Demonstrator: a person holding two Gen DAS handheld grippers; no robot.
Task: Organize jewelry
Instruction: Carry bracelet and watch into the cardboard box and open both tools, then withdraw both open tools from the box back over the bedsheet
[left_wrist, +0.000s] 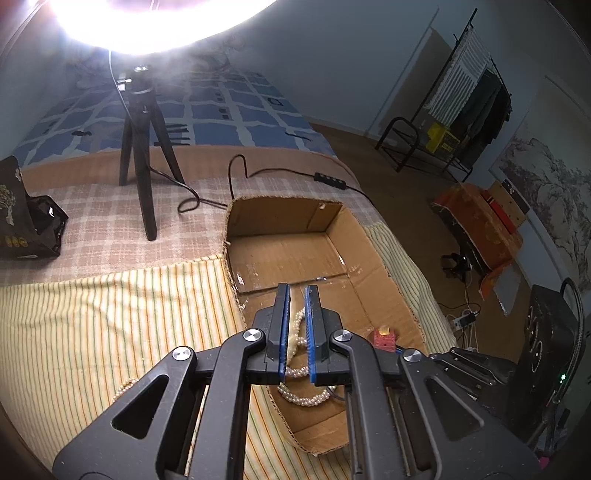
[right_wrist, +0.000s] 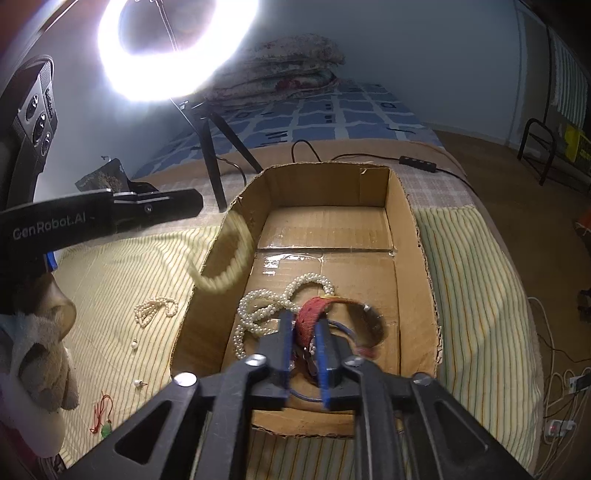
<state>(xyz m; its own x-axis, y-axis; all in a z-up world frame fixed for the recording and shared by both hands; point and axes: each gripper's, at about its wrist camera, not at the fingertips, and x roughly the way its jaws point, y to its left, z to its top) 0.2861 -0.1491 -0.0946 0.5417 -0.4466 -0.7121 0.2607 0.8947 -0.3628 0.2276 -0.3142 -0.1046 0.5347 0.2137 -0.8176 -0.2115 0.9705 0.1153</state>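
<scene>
My left gripper (left_wrist: 297, 325) hangs over the near end of the cardboard box (left_wrist: 373, 254), its jaws squeezed on a cream bead strand (left_wrist: 295, 334) that dangles between them. From my right camera that strand (right_wrist: 225, 258) looks blurry beside the box's left wall. My right gripper (right_wrist: 303, 354) sits low inside the box (right_wrist: 413, 236), jaws nearly closed around a red woven band (right_wrist: 314, 314); I cannot tell if it really grips. Only the right view shows the pearl necklace (right_wrist: 266, 302) pile clearly, plus a small pearl bunch (right_wrist: 155, 308) and earrings (right_wrist: 135, 345) on the striped cloth (right_wrist: 472, 288).
</scene>
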